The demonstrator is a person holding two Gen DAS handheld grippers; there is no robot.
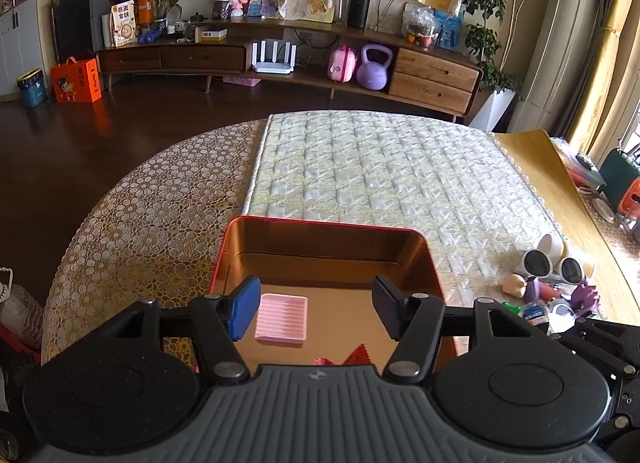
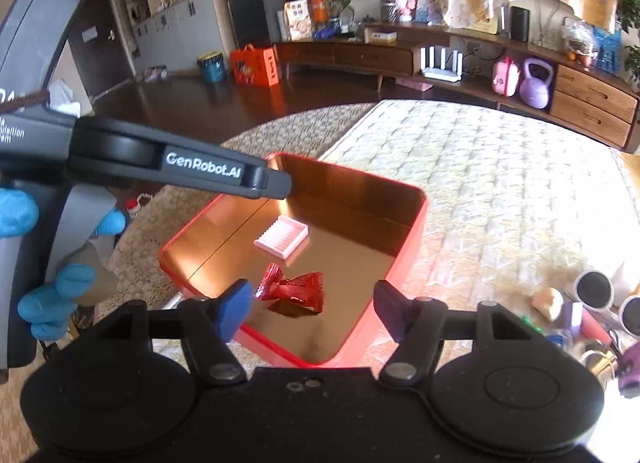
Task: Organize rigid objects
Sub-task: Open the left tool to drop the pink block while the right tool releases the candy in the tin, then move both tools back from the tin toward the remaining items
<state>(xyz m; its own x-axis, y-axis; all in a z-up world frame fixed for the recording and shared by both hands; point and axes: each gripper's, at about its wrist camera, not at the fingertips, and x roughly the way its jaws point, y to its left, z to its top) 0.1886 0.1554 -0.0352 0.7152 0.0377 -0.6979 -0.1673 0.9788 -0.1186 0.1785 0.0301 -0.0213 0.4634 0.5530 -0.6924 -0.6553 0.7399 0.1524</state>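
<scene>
Already two items lie in the red tin (image 2: 412, 231) on the counter (image 1: 132, 199): a pink ribbed tray (image 1: 282, 318) flat on the gold floor toward the far left, and a red foil-wrapped piece (image 2: 292, 291) nearer us, apart from the tray. We hold both tools above the tin's near edge, each angled down into it. The left gripper (image 1: 316, 303) has its fingers spread wide with nothing between them; the pink tray shows through the gap, lying free on the tin floor just beside the blue pad (image 1: 242, 307) in the left wrist view. The right gripper (image 2: 312, 307) is likewise parted and empty, the red foil piece lying below and between its fingers, untouched by either pad. A blue-gloved hand (image 2: 60, 295) grips the left tool's handle at the left of the right wrist view.

We judge the job as barely begun: two things are in, and neither tool carries anything. What is left sits in a loose heap at the near right of the counter, well apart from the tin: white-framed sunglasses (image 1: 554, 265), a pale lump (image 1: 514, 285), a purple spiky toy (image 1: 586, 297) and several smaller bits we cannot identify. The quilted mat (image 1: 380, 175) beyond the tin is bare. Next, we expect, comes a reach to the right toward that heap.
</scene>
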